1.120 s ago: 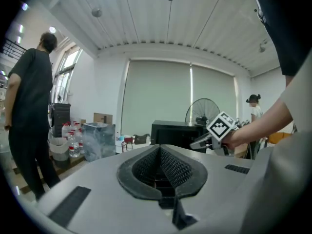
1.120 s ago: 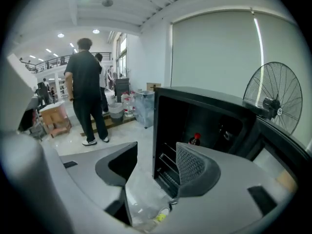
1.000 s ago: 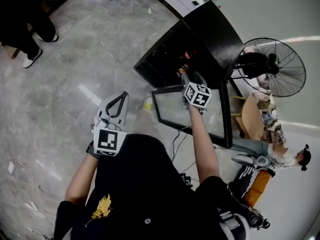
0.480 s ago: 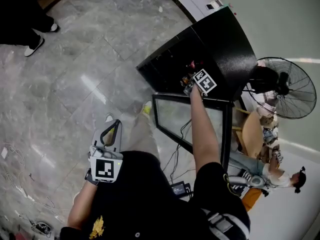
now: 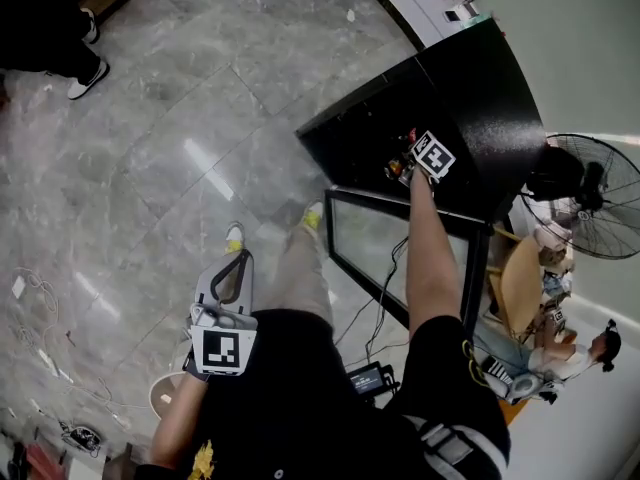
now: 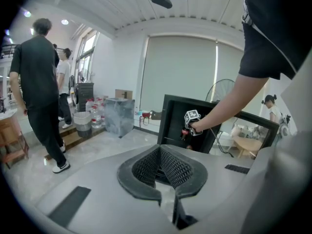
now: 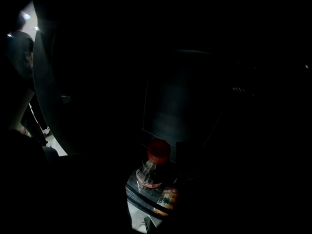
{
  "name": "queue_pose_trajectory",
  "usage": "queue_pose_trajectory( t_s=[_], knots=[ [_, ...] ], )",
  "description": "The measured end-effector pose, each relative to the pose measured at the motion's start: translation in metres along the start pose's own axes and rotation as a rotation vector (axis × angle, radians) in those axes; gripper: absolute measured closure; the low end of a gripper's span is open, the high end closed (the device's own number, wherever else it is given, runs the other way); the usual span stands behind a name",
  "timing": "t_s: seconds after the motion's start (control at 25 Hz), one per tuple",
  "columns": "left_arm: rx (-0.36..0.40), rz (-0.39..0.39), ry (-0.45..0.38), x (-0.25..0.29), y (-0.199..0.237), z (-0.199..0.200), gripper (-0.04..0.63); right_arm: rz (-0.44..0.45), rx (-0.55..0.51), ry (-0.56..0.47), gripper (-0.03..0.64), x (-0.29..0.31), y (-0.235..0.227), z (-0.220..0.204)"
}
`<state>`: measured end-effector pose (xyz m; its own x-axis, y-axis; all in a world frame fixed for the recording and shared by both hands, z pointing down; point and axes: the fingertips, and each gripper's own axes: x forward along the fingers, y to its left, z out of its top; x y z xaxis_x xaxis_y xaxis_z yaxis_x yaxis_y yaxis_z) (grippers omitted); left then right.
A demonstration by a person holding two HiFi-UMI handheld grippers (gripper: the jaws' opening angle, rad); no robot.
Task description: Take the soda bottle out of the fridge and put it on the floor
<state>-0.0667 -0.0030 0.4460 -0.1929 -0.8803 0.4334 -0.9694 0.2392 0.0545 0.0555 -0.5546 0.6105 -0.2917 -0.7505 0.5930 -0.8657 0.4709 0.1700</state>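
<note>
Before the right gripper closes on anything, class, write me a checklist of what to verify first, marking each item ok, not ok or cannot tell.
1. Fridge door swung open: ok.
2. Right gripper reaching into the fridge: ok.
3. Bottle in front of the right gripper, red cap up: ok.
4. Right gripper's jaws round the bottle: cannot tell, its view is too dark.
5. Left gripper free: ok, shut on nothing, held low.
6. Bare floor left of the door for setting down: ok.

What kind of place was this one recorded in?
Probably an indoor workroom or studio, not a home kitchen: a wide grey marble-look tiled floor, a black glass-door fridge standing open beside a standing fan, and large water jugs across the room.
</note>
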Motion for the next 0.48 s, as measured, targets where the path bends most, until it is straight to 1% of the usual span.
queue_pose_trajectory(
  t_s=[0.08,0.12,0.24,0.36,0.48],
  knots=[
    [-0.007,0.0,0.007,0.001,-0.001,-0.003,0.577,-0.002,-0.012,0.008,0.406,0.003,0.0,-0.001],
    [-0.007,-0.001,0.008,0.002,-0.001,-0.003,0.577,0.0,-0.019,0.01,0.467,0.004,0.0,-0.001],
    [0.002,-0.007,0.0,0.002,0.0,-0.002,0.577,0.026,-0.037,0.014,0.477,0.001,0.006,0.0],
    [0.015,-0.022,0.003,0.0,0.0,-0.001,0.577,0.053,-0.106,0.039,0.48,-0.011,0.017,-0.002],
    [0.013,-0.025,-0.002,-0.003,0.002,0.002,0.577,0.074,-0.172,0.062,0.482,-0.02,0.027,-0.009]
  ],
)
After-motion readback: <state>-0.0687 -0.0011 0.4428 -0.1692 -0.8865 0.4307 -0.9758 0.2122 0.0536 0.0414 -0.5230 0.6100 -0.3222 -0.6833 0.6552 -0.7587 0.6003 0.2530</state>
